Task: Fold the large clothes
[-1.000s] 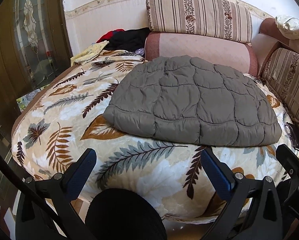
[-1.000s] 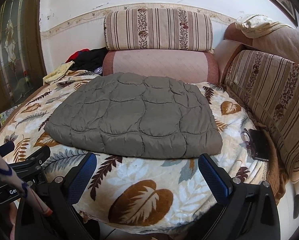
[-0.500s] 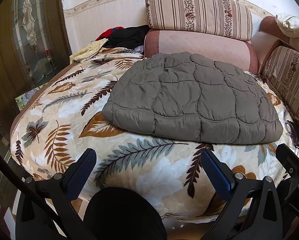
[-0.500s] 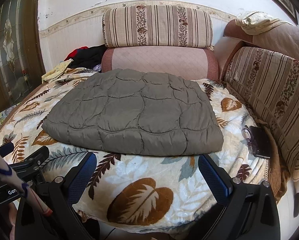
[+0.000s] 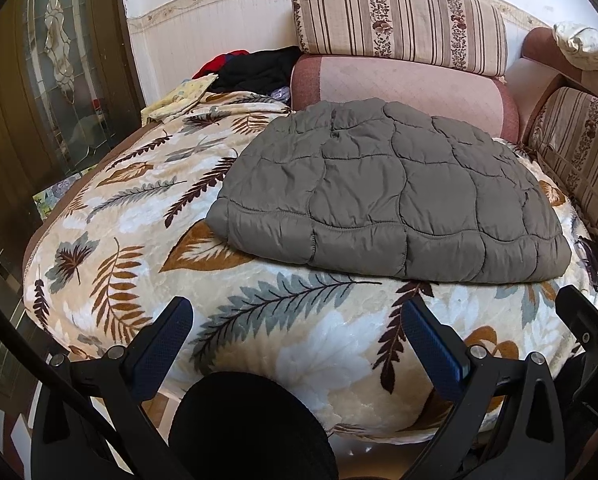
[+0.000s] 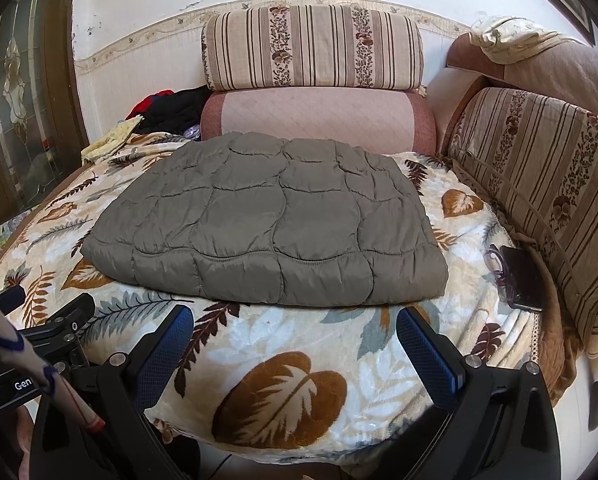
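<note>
A grey quilted jacket lies folded into a flat rectangle on the leaf-patterned blanket that covers the sofa seat; it also shows in the right wrist view. My left gripper is open and empty, back from the jacket's near edge over the blanket's front. My right gripper is open and empty too, just short of the jacket's near edge. The left gripper's body shows at the lower left of the right wrist view.
Striped cushions and a pink bolster stand behind the jacket. Dark and red clothes lie piled at the back left. A black phone lies by the right sofa arm. A glass-panelled door stands left.
Both grippers have drifted slightly closer to the sofa, so the jacket sits a little lower and larger in view. The jacket has not moved. Both grippers stayed open.
</note>
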